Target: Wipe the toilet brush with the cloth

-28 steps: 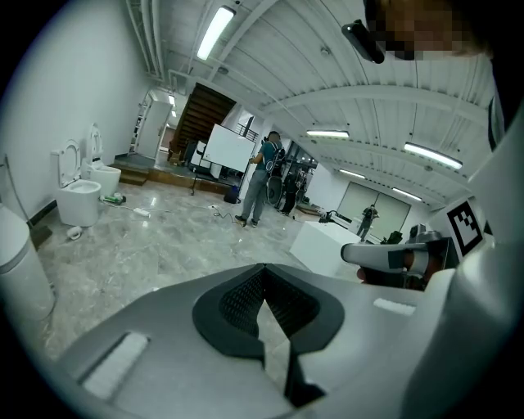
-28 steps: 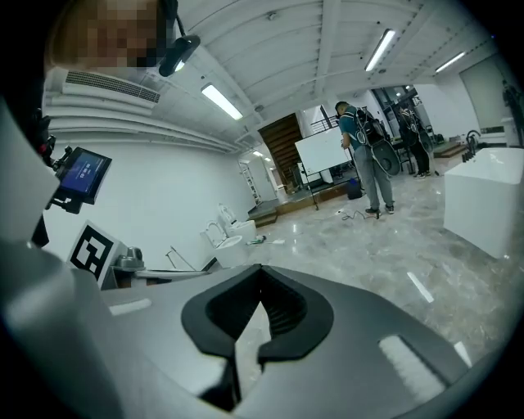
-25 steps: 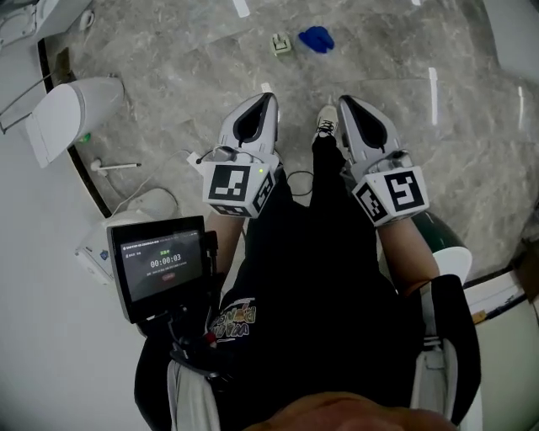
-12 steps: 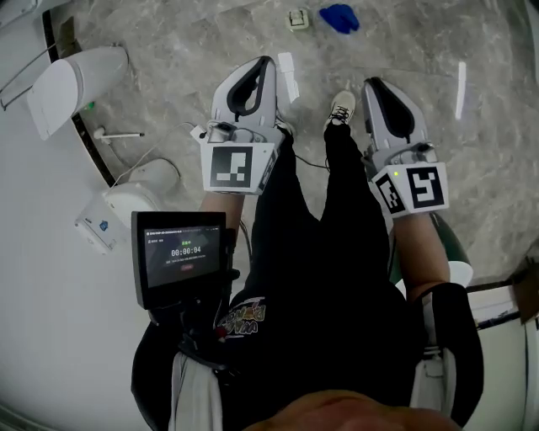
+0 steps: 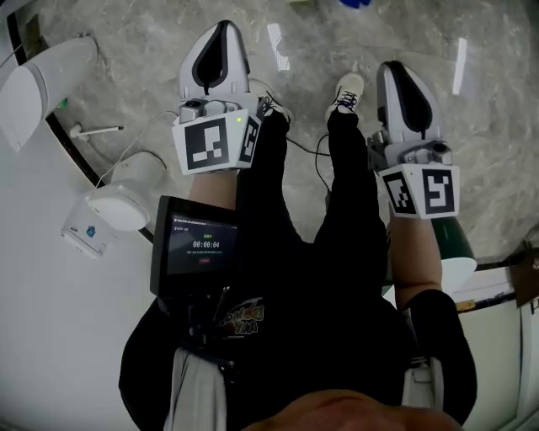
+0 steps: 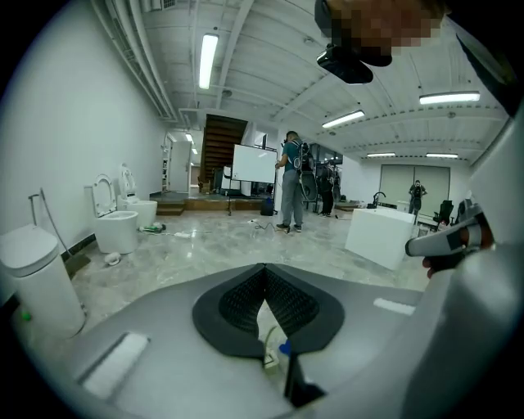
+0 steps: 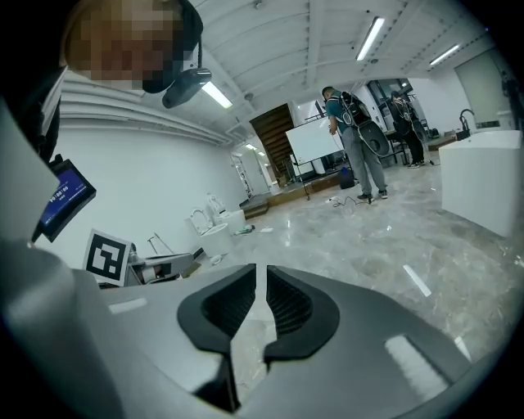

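1. The grey marble floor [image 5: 152,50] stretches far ahead.
2. The person's legs [image 5: 337,219] stand in the middle.
3. The left gripper [image 5: 221,28] points far, its jaws meeting at the tips, with nothing held.
4. The right gripper [image 5: 396,67] has jaws that have just been opening to a narrow, empty gap.
5. The blue cloth [image 6: 284,348] lies on the far floor, well apart from both grippers.
6. A small pale thing [image 6: 268,358], perhaps the toilet brush, stands just left of the cloth.

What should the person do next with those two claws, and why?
Probably reach forward and down to the blue cloth on the floor ahead. The jaws of the right gripper have just been opening, a narrow gap with nothing between; the left gripper is shut and empty.
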`<state>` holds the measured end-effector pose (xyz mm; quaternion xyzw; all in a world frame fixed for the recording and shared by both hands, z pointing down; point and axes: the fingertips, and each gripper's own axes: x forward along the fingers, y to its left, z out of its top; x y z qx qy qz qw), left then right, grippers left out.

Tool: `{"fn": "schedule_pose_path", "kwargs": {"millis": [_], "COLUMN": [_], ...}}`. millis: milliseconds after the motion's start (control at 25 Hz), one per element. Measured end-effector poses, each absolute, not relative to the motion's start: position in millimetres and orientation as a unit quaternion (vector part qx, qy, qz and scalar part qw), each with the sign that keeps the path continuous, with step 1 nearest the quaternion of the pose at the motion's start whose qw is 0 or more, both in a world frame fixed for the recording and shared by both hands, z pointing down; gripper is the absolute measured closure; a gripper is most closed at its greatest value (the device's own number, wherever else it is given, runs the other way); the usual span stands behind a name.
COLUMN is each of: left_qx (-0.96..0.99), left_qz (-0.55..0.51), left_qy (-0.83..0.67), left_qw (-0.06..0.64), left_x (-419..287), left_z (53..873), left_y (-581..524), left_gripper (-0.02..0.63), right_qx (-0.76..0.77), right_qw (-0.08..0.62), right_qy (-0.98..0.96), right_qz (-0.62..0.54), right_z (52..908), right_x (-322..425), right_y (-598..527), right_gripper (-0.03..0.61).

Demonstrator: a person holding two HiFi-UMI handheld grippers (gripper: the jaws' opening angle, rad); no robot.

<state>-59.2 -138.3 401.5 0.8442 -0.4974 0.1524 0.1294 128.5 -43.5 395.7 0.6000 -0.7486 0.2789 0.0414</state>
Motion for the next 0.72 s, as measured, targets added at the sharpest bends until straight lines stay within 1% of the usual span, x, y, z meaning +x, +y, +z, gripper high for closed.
{"fn": "schedule_pose_path", "kwargs": {"millis": [120,400,440,600,720], "left_qx": [0.841,0.846,0.850,0.859,0.857], "left_qz": [0.163,0.162,0.163,0.174,0.159], "left_qy": [-0.500,-0.486,-0.479,-0.469,-0.478], "left_qw": [0.126,0.150,0.149,0.106,0.110], "left_x": [-71.6,-78.6,-78.7,-78.5,-78.0], "left_z": [443.0,535.9,547.2,583.7,610.9], "left_y": [-144.3,-146.1,-143.4,-150.2,-165.4], "left_gripper": [0.603,0.603,0.603,0.603,0.603], "right_qx": [0.602,0.595,0.586,0.554,0.541], "right_qw": [0.045,0.039,0.044,0.067,0.070], "right_qy": [-0.748,-0.756,-0.763,-0.797,-0.807], "right_qz": [0.276,0.272,0.267,0.229,0.225], "right_z": [430.0,520.6,532.5,573.9,612.1], "right_x": [122.8,103.8,97.8,86.1,85.5], "right_y": [-50.6,-74.7,-76.5,-95.2,-109.0], "right_gripper": [0.532,0.523,0.523,0.523,0.523]}}
